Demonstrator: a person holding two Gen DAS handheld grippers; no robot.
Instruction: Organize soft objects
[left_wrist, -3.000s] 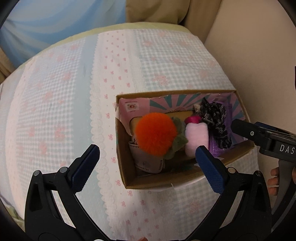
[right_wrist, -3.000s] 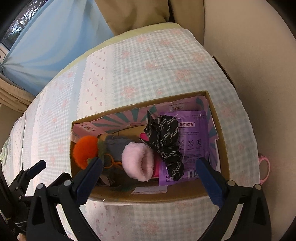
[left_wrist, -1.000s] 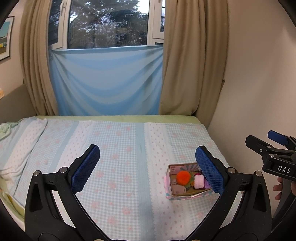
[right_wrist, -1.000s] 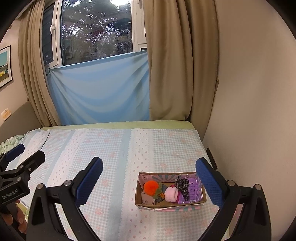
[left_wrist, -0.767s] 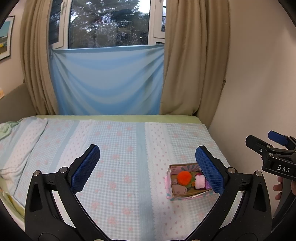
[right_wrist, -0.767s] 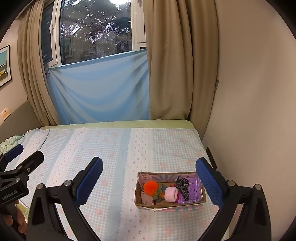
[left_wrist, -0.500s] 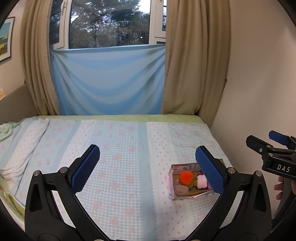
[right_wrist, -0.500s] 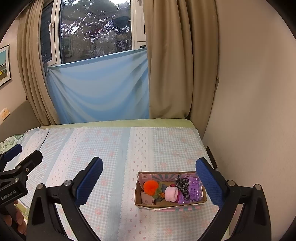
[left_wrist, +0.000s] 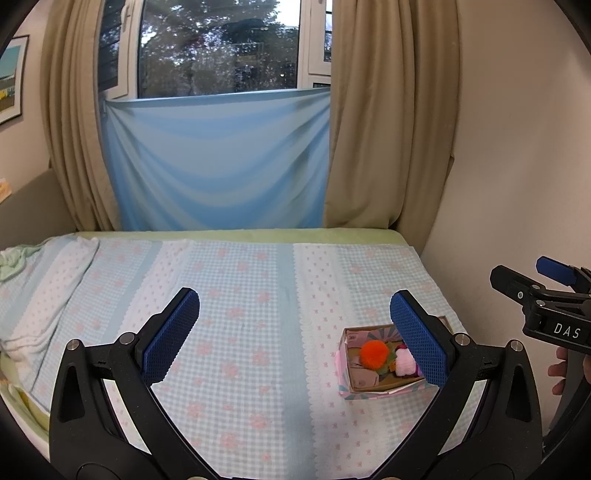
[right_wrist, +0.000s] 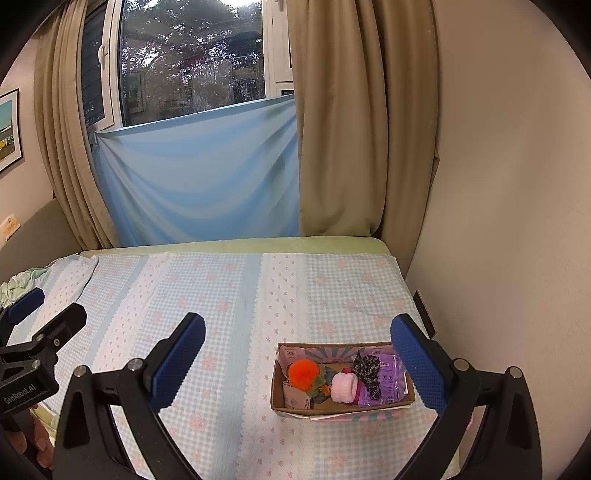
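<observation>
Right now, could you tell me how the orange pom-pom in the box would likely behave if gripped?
The pom-pom looks fluffy, so it would probably squash and weigh little. Being round, it might roll if set on the bedspread.

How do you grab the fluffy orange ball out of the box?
Come straight down from above, since the cardboard box walls block the sides. Close the tongs across the round middle of the orange pom-pom, which sits high at the box's left end. Its fluff should squash, so a gentle pinch probably holds.

Soft even indoor light, dim window (left_wrist: 218, 48), sharp focus, fisheye-bent edges, black corners
</observation>
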